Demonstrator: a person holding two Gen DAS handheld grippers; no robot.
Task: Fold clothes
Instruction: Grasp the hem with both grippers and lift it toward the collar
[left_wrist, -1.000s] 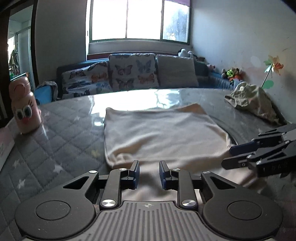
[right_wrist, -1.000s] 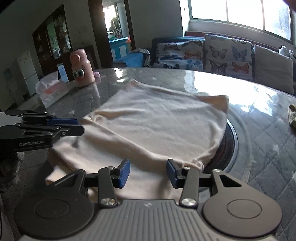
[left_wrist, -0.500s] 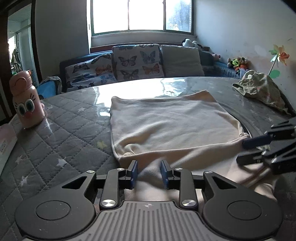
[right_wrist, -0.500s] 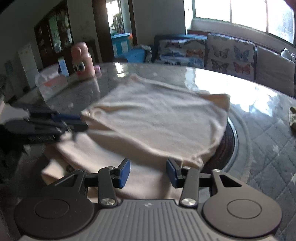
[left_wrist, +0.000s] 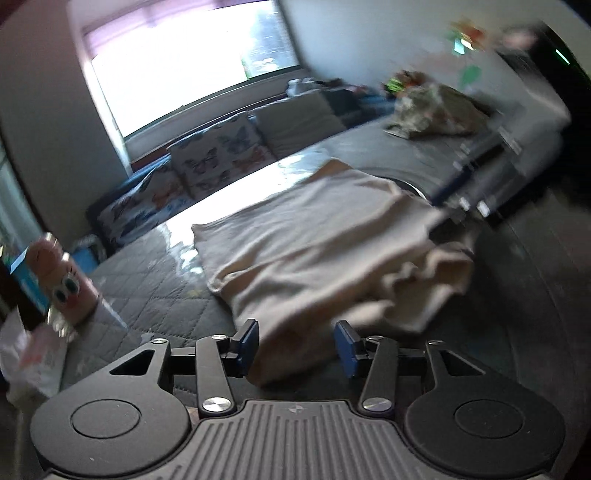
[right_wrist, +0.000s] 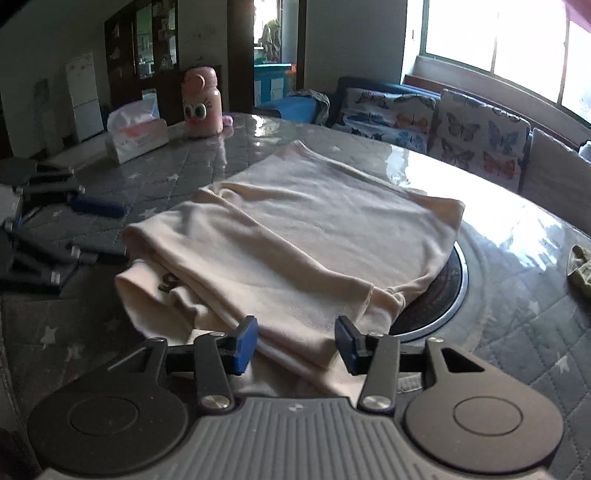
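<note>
Two grippers at near edge of cream garment (right_wrist: 295, 236), folded on quilted table (right_wrist: 517, 332). Left gripper (left_wrist: 297, 343) just opened, cloth between jaws, unpinched. Right gripper (right_wrist: 297, 341) spread, hem between pads. Garment's long axis runs away from both.

Cream garment (right_wrist: 314, 236), grey star-quilted table cover (right_wrist: 517, 332), pink bottle (right_wrist: 201, 103), butterfly-print cushions (right_wrist: 476, 140).

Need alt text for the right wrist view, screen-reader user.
A folded cream garment lies on a grey quilted round table, its near edge between the open blue-padded jaws of the right gripper. The left gripper sits at the left edge beside the cloth. Behind stand a pink cartoon-eyed bottle, a tissue pack and butterfly-print cushions.
</note>
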